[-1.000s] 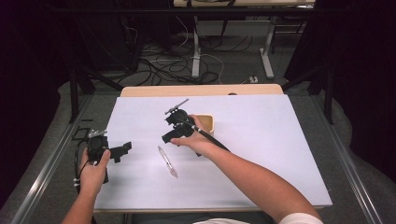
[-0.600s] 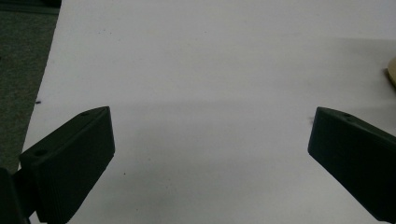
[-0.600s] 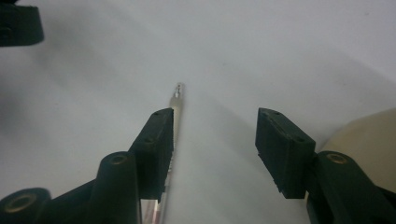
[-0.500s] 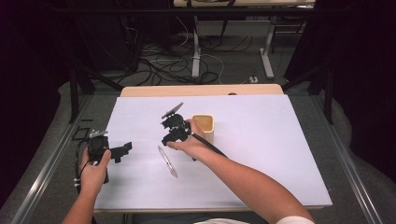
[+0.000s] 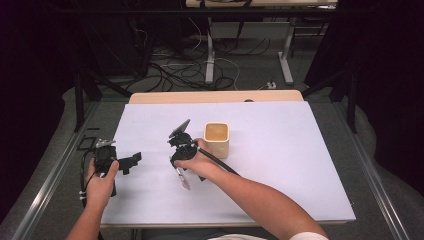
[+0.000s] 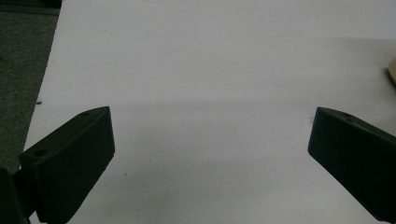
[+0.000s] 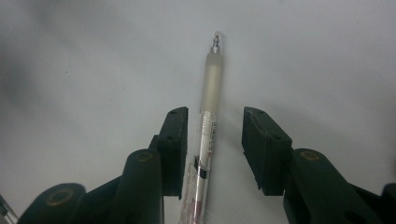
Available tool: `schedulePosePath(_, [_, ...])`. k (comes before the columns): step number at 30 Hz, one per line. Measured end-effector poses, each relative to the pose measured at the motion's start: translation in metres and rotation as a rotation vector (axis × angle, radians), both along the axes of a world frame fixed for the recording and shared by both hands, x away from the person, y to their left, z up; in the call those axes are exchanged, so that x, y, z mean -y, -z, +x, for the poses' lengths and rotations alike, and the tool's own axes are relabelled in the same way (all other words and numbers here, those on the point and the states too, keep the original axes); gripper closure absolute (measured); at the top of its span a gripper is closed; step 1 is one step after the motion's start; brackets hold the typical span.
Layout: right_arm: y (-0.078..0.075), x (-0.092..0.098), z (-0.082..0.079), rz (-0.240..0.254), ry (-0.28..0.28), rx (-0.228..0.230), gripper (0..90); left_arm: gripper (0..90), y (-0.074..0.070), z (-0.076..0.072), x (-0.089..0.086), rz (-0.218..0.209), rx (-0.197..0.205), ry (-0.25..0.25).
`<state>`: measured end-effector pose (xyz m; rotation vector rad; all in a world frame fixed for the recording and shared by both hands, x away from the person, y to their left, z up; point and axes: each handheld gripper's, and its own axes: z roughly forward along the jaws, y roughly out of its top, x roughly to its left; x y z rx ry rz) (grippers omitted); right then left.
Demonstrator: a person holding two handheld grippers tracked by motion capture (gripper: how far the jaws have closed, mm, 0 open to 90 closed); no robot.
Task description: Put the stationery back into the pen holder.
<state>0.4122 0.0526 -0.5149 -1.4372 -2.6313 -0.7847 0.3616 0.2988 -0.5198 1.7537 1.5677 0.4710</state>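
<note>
1. We hold the right gripper (image 5: 179, 167) tipped down over the pen (image 5: 183, 179), near the middle of the white table (image 5: 280, 165).
2. In the right gripper view the pen (image 7: 208, 121) lies flat on the table between the two jaws, its tip pointing away from the camera.
3. Our right gripper (image 7: 215, 144) has just been closing. The left-hand jaw sits right against the pen barrel; the right-hand jaw is still apart from it with a visible gap. So the pen is bracketed, not clamped yet.
4. Pen details: clear barrel, frosted grip section, small metal tip. The rear end runs down out of view between the jaws.
5. A tan square cup (image 5: 217, 138) stands upright just beside our right hand (image 5: 195, 161), on the far side of it, apart from the pen.
6. We hold the left gripper (image 5: 131, 161) low near the left edge of the table, well apart from the pen.
7. In the left gripper view its jaws are spread wide with bare table (image 6: 205, 70) between them; nothing held.
8. The left gripper's cable (image 5: 84, 172) loops off beside our left hand (image 5: 100, 180).
</note>
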Motion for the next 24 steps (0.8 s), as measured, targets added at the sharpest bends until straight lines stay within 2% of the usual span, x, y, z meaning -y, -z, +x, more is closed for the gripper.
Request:
schedulePosePath(1, [-0.012,0.004,0.005,-0.168,-0.094,-0.133,62.4,0.5,0.000,0.000,0.000,0.000,0.003,0.000])
schedulePosePath(2, [-0.013,0.004,0.009,-0.214,-0.141,-0.152,63.7,0.5,0.001,0.000,0.000,-0.002,0.005,-0.002])
schedulePosePath(3, [0.002,-0.001,0.001,-0.048,-0.008,-0.060,64.5,0.5,0.001,0.001,0.000,-0.004,0.007,-0.001])
schedulePosePath(4, [0.002,0.000,0.003,-0.073,-0.029,-0.080,64.9,0.5,0.001,0.001,0.000,-0.002,0.006,0.003])
schedulePosePath(8, [0.010,-0.003,0.004,-0.049,-0.014,-0.086,67.1,0.5,0.000,0.000,0.000,0.002,0.002,0.005])
schedulePosePath(10, [0.000,-0.001,0.008,-0.174,-0.075,-0.193,67.6,0.5,0.001,0.000,0.000,0.001,0.002,0.005])
schedulePosePath(11, [0.005,-0.002,0.007,-0.135,-0.049,-0.164,67.9,0.5,0.001,0.001,0.000,-0.002,0.006,0.003])
schedulePosePath(12, [0.013,-0.005,0.004,-0.048,0.005,-0.105,68.6,0.5,0.001,0.001,0.000,-0.001,0.007,0.001])
schedulePosePath(13, [0.014,-0.005,0.004,-0.043,0.011,-0.111,69.0,0.5,0.001,0.001,0.000,-0.002,0.002,0.005])
schedulePosePath(14, [0.008,-0.003,0.007,-0.128,-0.039,-0.171,69.4,0.5,0.001,0.001,0.000,-0.002,0.002,0.007])
schedulePosePath(15, [0.016,-0.005,0.005,-0.052,0.002,-0.114,69.8,0.5,0.001,0.001,0.000,-0.002,0.001,0.008])
schedulePosePath(16, [0.017,-0.006,0.004,-0.044,0.010,-0.119,70.2,0.5,0.001,0.001,0.000,0.001,-0.003,0.010])
schedulePosePath(17, [0.016,-0.006,0.004,-0.063,0.003,-0.142,70.7,0.5,0.001,0.001,0.000,-0.001,-0.002,0.008])
schedulePosePath(19, [0.018,-0.006,0.005,-0.086,-0.005,-0.144,72.1,0.5,0.001,0.001,0.000,0.001,-0.003,0.009])
schedulePosePath(24, [0.019,-0.008,0.005,-0.071,0.001,-0.126,73.7,0.5,0.001,0.001,0.000,-0.003,0.003,0.009])
